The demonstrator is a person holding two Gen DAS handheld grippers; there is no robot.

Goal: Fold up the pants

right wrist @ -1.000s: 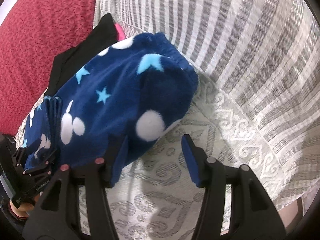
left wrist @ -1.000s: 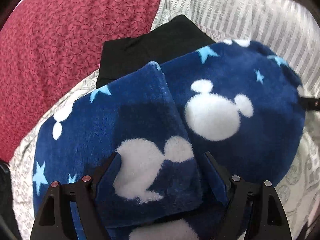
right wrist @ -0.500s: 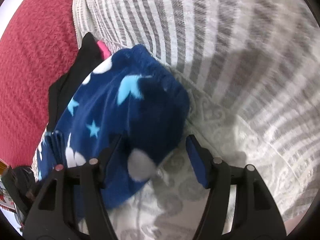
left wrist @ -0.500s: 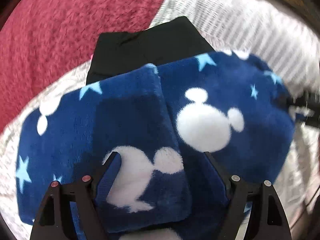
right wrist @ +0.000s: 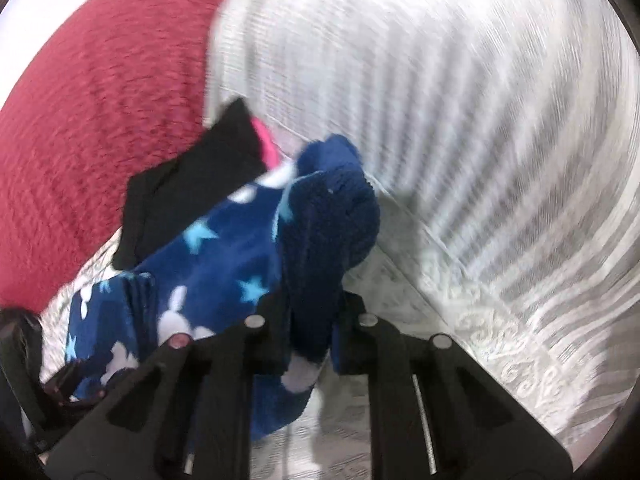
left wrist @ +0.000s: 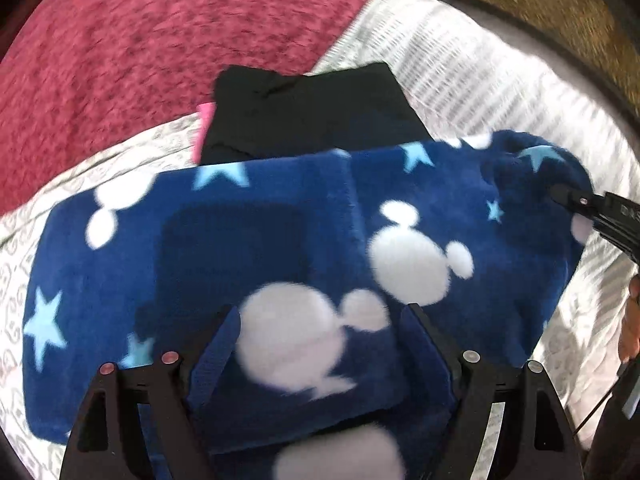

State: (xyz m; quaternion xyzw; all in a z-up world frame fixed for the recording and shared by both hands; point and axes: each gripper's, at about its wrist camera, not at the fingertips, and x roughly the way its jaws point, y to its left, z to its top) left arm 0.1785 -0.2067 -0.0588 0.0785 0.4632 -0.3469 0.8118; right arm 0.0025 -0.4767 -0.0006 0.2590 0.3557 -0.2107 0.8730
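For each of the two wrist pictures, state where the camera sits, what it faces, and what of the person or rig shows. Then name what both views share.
Left wrist: on the left gripper, looking down over the folded blue pants; its jaws stand open around a fold; the right gripper and a bit of hand show at right.
Right wrist: on the right gripper, facing the striped cushion; jaws shut on the pants' end.
Shared: pants, black garment, red blanket.

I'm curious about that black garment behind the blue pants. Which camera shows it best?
The left wrist view: the black garment faces the camera, flat, only its near edge under the blue pants. The right wrist view shows it slantwise and blurred.
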